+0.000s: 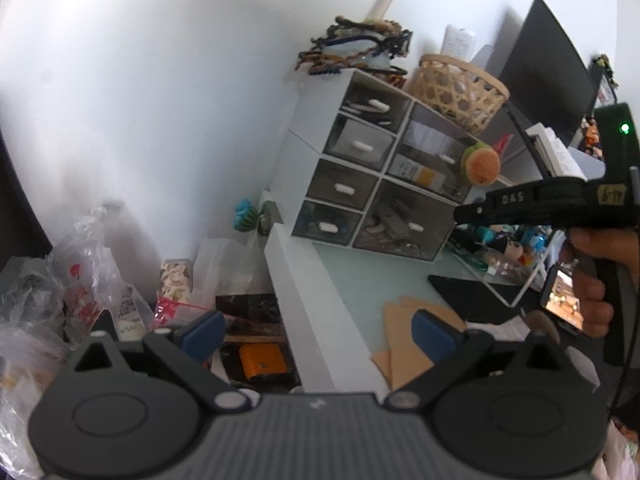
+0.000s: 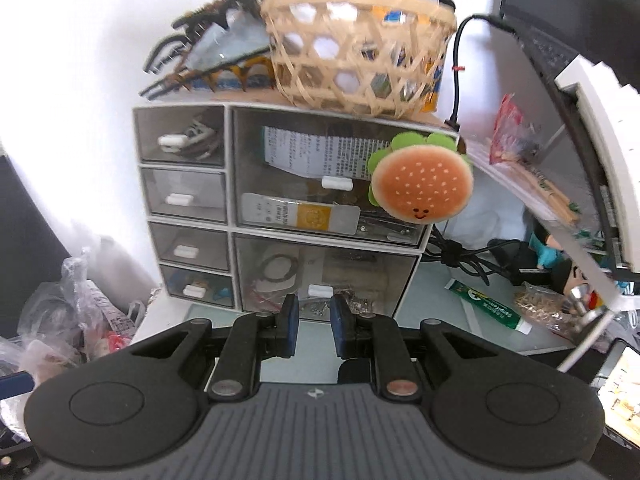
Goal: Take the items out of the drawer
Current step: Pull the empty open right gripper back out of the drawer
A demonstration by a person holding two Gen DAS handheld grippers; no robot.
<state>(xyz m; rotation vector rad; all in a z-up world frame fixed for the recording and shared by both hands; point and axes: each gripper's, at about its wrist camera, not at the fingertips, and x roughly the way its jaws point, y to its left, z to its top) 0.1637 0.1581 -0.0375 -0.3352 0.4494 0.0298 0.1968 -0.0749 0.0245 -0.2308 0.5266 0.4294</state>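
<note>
A white drawer cabinet [image 2: 230, 200] with several translucent drawers stands on the desk; it also shows in the left wrist view [image 1: 360, 168]. All drawers look closed. My right gripper [image 2: 314, 324] is open with a narrow gap, empty, just in front of the bottom right drawer [image 2: 324, 276], near its white handle [image 2: 320, 291]. In the left wrist view the right gripper [image 1: 464, 216] reaches in from the right toward that drawer. My left gripper [image 1: 318, 334] is wide open and empty, well back from the cabinet, over the desk's left edge.
A wicker basket [image 2: 356, 48] and hair clips [image 2: 200, 40] sit on top of the cabinet. A burger plush [image 2: 420, 188] hangs at its right. Cardboard pieces [image 1: 404, 344] and a black pad [image 1: 472, 292] lie on the desk. Plastic bags [image 1: 80, 280] crowd the floor at left.
</note>
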